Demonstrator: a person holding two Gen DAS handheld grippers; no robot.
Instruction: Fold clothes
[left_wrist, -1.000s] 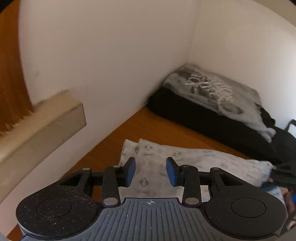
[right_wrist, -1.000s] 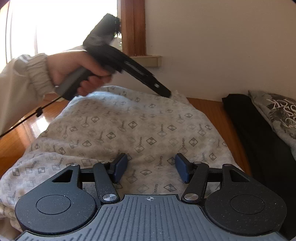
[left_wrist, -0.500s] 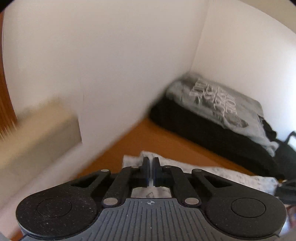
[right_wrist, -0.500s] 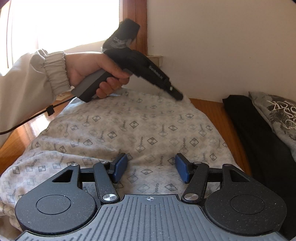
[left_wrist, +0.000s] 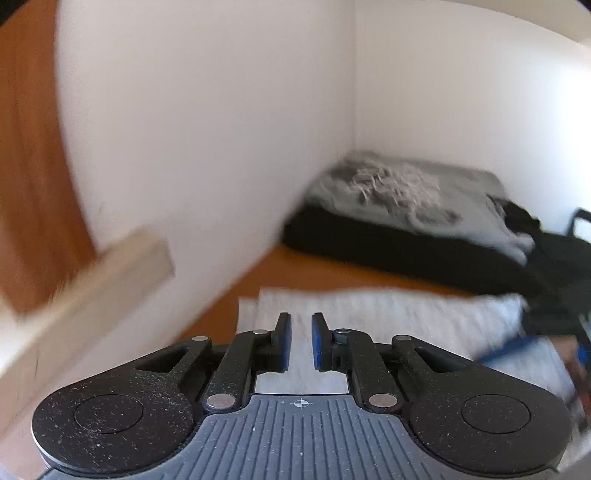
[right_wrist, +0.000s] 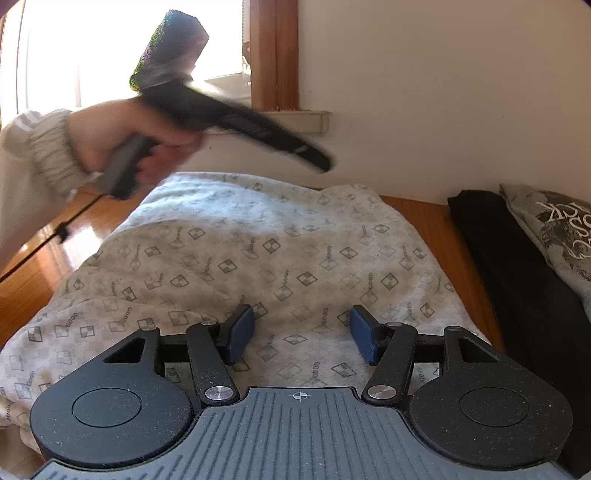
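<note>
Our left gripper (left_wrist: 299, 341) has lifted off the patterned garment's (right_wrist: 258, 258) far corner, jaws narrow, opening, empty. The right gripper (right_wrist: 301, 334) hovers wide above its near edge, so that fold looks set down on the surface (right_wrist: 417, 210).

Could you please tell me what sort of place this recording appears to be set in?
Probably a room in a home: a wooden table set against a white wall, a wood-framed window with a sill, and folded clothes stacked beside a patterned garment lying spread out.
</note>
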